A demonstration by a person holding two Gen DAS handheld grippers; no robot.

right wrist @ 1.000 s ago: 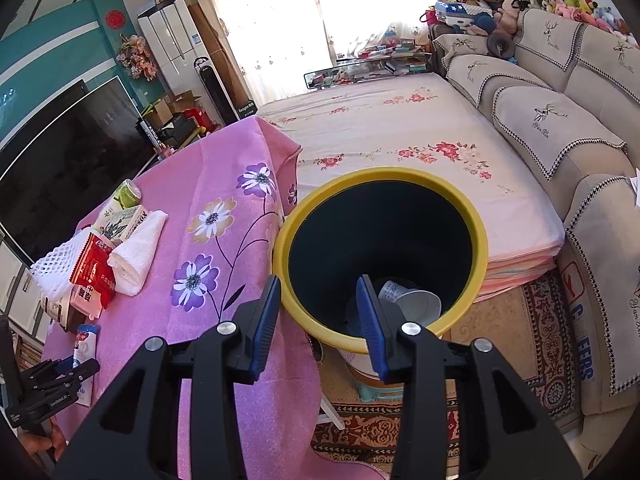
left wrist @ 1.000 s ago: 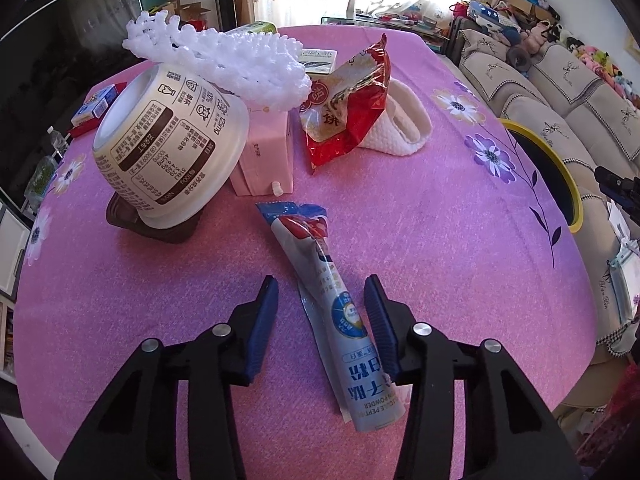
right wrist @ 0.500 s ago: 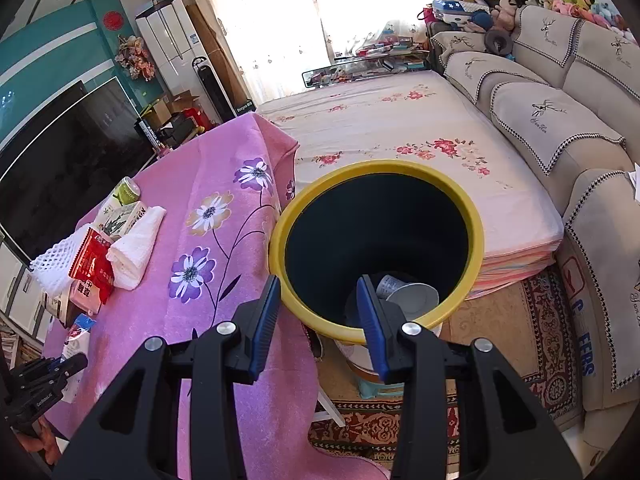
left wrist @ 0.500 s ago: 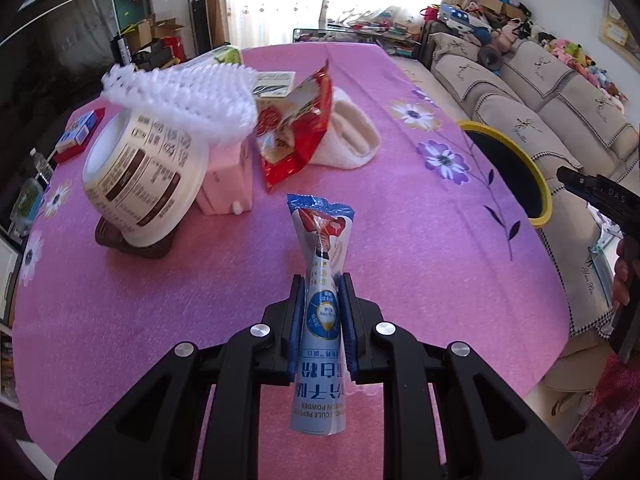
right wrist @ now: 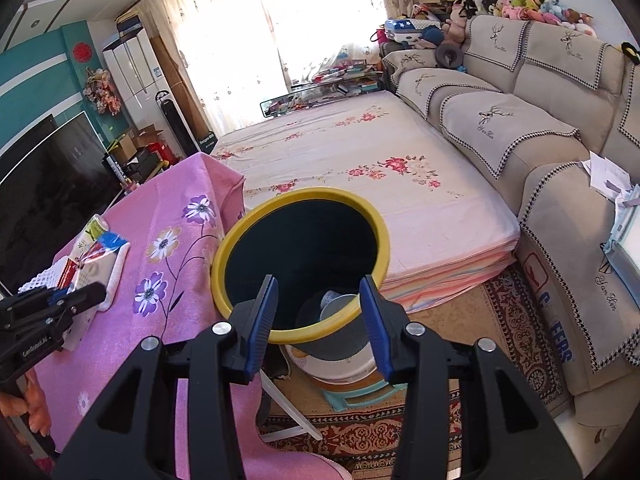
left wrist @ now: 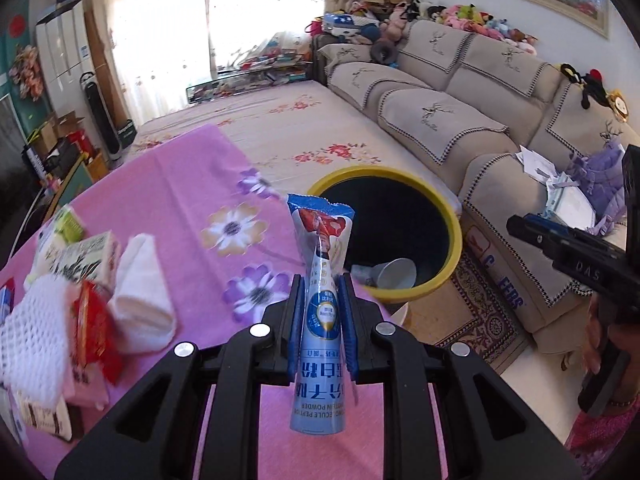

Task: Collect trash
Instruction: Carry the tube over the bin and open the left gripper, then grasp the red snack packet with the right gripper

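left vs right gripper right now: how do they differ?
The left gripper is shut on the blue powder sachet, which stands upright between its pads; the right gripper is open, with nothing between its pads. The left is over the pink tablecloth, short of the yellow-rimmed bin; the right hangs above the bin's near rim. Both have black bodies and blue pads.

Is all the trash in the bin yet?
Not yet. A cup already lies in the yellow-rimmed bin. The left tongs grip a blue powder packet near it. The red wrapper and white foam net wait on the table.
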